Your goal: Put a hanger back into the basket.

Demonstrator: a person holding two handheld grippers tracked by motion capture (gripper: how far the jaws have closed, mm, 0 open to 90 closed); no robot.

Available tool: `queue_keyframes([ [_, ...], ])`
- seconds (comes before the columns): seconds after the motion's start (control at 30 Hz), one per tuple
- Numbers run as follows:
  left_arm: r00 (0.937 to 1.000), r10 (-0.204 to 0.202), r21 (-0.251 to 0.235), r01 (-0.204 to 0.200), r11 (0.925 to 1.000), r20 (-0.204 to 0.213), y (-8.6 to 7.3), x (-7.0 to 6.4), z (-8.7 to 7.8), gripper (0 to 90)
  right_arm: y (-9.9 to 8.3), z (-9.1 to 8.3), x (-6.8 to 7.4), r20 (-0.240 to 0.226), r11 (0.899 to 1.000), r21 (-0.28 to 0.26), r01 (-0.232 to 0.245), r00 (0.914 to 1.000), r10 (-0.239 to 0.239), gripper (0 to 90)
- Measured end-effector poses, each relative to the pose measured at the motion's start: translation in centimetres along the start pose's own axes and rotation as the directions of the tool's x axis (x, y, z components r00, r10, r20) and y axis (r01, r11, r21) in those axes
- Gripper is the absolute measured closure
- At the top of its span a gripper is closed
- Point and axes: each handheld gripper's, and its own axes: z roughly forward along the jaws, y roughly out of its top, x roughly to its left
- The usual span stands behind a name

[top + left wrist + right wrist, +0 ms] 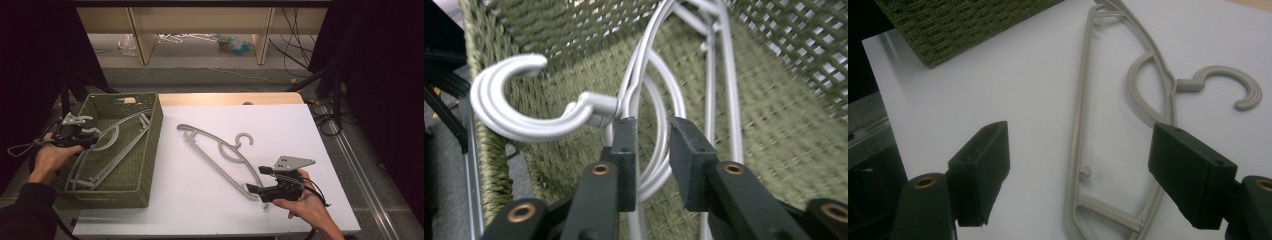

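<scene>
A person at a white table (210,200) works two hand-held grippers to gather grey plastic hangers into a green woven basket (145,165) at the table's left edge. The left gripper (651,150) is inside the basket, its jaws a narrow gap apart, straddling the curved neck of the hangers in the basket (107,145) just below the hook (509,107). From the left gripper view it is hard to say whether the jaws press the plastic or merely bracket it; they look close to it but not clamped. At least two hangers seem nested there, hooks stacked one on the other.

The remaining hanger on the table (220,155) lies flat on the white surface, well apart from the basket. Its long axis runs on a diagonal, from the far end near the basket down toward the person's right side, hook pointing to the right. The right gripper (261,181) sits at that near end, jaws spread wide; in the right gripper view the hanger (1120,125) stretches straight away between the two open jaws, its lower bar and corner just ahead of them.

The right hand is plainly the nearer one to this hanger. The next move probably turns on that alignment: the jaws straddle the hanger's end along its length, so a short advance and a close should catch the near corner before a carry leftward to the basket.
</scene>
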Motion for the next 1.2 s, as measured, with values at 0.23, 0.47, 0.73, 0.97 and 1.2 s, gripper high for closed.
queue_keyframes([
  [0.23, 0.9998, -0.021, -0.137, 0.021, 0.9903, 0.002, 0.1, -1.5, -3.7, 59.2, -0.1, -0.1, 0.0, 0.008, 1.000, 0.009, -0.010, 0.9999, 0.010, 25.3],
  [0.47, 0.9883, -0.124, -0.285, 0.145, 0.9476, 0.089, -0.5, -4.1, -7.6, 46.7, -0.2, 0.1, 0.0, 0.004, 1.000, 0.004, -0.013, 0.9999, 0.013, 25.2],
  [0.73, 0.9813, -0.040, -0.337, 0.103, 0.9359, 0.188, -0.8, -10.4, -7.8, 40.3, -0.3, 0.2, 0.0, 0.011, 1.000, 0.004, -0.004, 0.9999, 0.004, 25.1],
  [0.97, 0.9630, 0.000, -0.382, 0.107, 0.9179, 0.270, -0.4, -14.4, -7.0, 36.9, -0.4, 0.3, 0.0, 0.008, 1.000, 0.000, -0.006, 1.0000, 0.006, 24.1],
  [1.2, 0.9477, 0.053, -0.388, 0.078, 0.9185, 0.315, -0.5, -18.6, -6.2, 27.5, -0.6, 0.7, -0.1, 0.010, 1.000, -0.011, -0.009, 0.9999, 0.009, 21.5],
])
